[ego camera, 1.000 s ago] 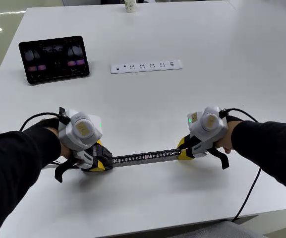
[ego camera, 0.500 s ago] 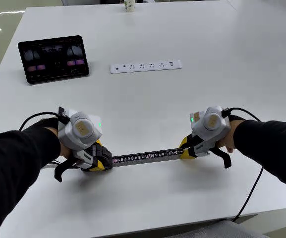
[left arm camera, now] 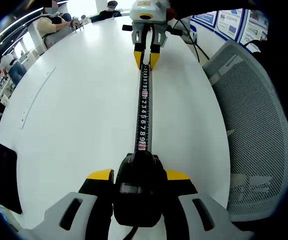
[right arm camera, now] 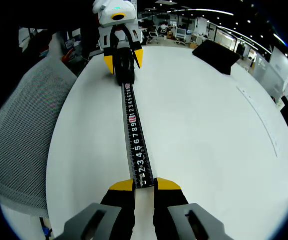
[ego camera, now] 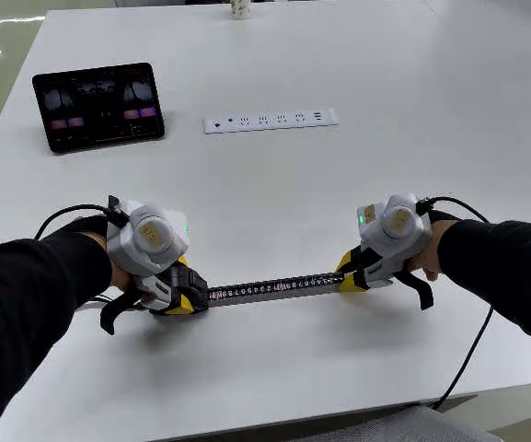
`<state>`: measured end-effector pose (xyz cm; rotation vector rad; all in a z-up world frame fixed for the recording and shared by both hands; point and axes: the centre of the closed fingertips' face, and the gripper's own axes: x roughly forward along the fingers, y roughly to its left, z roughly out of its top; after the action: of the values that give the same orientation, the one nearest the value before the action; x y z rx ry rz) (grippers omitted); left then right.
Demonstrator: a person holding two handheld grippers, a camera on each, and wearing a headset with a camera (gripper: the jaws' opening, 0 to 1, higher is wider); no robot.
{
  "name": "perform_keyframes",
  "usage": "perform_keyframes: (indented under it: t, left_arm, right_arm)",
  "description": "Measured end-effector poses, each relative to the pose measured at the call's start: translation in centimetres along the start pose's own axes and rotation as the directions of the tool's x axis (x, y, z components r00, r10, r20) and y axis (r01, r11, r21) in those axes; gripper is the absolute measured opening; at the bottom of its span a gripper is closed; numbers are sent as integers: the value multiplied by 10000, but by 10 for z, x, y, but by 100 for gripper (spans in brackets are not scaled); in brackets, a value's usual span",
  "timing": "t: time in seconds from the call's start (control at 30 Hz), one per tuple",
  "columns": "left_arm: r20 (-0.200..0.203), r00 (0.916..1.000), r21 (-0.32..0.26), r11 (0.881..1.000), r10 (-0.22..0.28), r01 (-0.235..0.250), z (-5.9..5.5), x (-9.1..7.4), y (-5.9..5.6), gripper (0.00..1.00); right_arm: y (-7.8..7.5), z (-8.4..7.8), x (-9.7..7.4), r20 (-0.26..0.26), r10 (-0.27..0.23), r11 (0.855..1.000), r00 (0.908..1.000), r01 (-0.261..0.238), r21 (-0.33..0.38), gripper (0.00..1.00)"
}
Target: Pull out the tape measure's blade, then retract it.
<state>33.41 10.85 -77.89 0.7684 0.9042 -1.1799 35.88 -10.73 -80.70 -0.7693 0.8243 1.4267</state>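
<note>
Tape measure (ego camera: 191, 296): we've got a black case sitting on the table (ego camera: 357, 175) close to its near edge, on the left side.

Blade (ego camera: 274, 289): pulled out flat and straight, running rightward more or less parallel to the near edge. It has a pale face with black numerals and red marks at the tens. The left gripper view reads up to the red 20 right at the case mouth.

Left gripper (ego camera: 184, 296): tongs clamped on the case from both sides, yellow tips hugging it.

Right gripper (ego camera: 350, 279): tongs pinched together on the blade's end. In the right gripper view the low numbers sit right at the yellow tips.

Surface: plain white tabletop. A dark tablet (ego camera: 98, 106) with a lit screen is propped toward the far left corner. A white power strip (ego camera: 270, 121) lies mid-table. A small thing at the far edge (ego camera: 240, 9) is maybe a cup, too tiny for us to call.

Room: a grey mesh chair (left arm camera: 253, 125) stands by the near edge. There are people seated at the table's far end, with office desks and ceiling lights behind them.
</note>
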Motion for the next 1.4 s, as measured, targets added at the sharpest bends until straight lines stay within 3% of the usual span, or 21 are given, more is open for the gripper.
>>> perform_keyframes:
  t: [1.4]
  left_arm:
    - [-46, 10000, -10, 10000, 67, -67, 3, -3, -5, 32]
  right_arm:
    - [0, -14, -10, -16, -38, 9998, 10000, 39, 188, 10]
